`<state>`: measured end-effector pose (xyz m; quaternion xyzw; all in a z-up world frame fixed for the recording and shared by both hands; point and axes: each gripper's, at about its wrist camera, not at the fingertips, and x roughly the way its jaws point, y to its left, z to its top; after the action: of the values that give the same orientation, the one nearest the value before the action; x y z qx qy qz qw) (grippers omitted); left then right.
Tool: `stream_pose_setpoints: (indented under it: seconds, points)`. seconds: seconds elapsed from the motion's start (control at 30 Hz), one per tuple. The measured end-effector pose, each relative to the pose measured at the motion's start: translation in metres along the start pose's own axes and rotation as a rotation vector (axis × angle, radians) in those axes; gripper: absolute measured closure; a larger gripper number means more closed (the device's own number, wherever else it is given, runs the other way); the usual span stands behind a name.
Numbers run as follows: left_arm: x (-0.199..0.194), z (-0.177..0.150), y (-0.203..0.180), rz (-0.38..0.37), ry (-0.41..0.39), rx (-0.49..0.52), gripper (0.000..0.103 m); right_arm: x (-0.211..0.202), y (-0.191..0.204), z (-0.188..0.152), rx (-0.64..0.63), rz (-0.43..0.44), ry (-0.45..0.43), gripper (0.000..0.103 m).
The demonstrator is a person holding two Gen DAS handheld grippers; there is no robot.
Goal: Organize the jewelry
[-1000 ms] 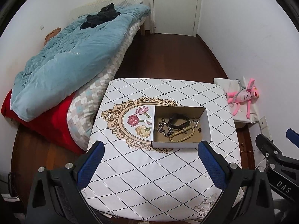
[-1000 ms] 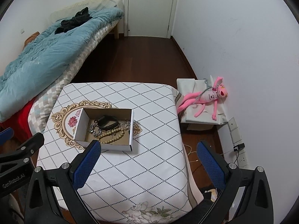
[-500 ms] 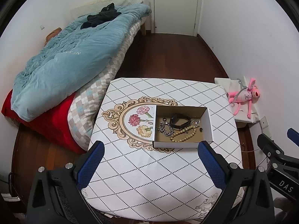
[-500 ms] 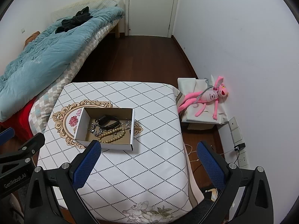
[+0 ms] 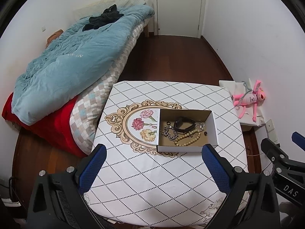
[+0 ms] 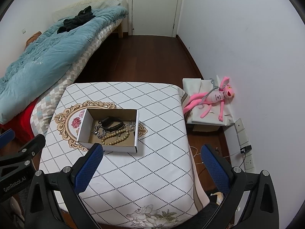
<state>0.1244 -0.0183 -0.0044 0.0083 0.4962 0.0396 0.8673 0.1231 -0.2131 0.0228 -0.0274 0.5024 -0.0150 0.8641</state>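
While both claws hang above the near edge of the table (image 5: 144,181), the left gripper (image 5: 153,162) and right gripper (image 6: 151,161) stand spread wide, holding nothing. Beyond them, a cardboard box (image 5: 213,126) sits on the table's floral medallion, holding a bead strand (image 5: 187,138), silver chain (image 5: 169,132) and black band (image 5: 184,124).

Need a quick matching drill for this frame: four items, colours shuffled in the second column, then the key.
Items
1. bead string
2. strap band
3. plush toy
4. quilt

Colours
A. pink
B. light blue
C. cream
D. black

Pairs: 1-C, 2-D, 3-A, 4-B. Items 1 and 2 lie in the cardboard box; both grippers hang open, holding nothing.
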Motion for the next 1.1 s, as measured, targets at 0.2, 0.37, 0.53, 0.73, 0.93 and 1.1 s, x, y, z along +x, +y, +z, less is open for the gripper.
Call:
stream_pose_setpoints:
  seconds: [0.2, 0.37, 0.53, 0.73, 0.93, 1.1]
  points:
    - [-0.0021, 0.0006, -0.0026, -0.007, -0.007, 0.01, 0.001, 0.0001, 0.0009, -0.0004, -0.001, 0.0, 0.0, 0.0]
    - [-0.0027, 0.0007, -0.0038, -0.007, -0.005, 0.01, 0.001, -0.0007, 0.0015, -0.0015, -0.002, 0.001, 0.001, 0.0]
    - [-0.0034, 0.0003, -0.0047, -0.009, -0.006, 0.011, 0.001, -0.0005, 0.0006, 0.0001, 0.002, 0.002, 0.0, 0.0]
    - [-0.0037, -0.0003, -0.0056, -0.01, -0.006, 0.011, 0.001, -0.0012, 0.002, 0.0005, -0.001, 0.004, 0.0, 0.0]
    - [-0.0037, -0.0003, -0.0056, -0.009, -0.006, 0.01, 0.001, -0.0012, 0.0022, 0.0004, -0.001, 0.002, 0.001, 0.0]
    - [-0.0039, -0.0005, -0.006, -0.011, -0.004, 0.007, 0.001, -0.0021, 0.0032, 0.0004, -0.004, 0.004, 0.002, 0.0]
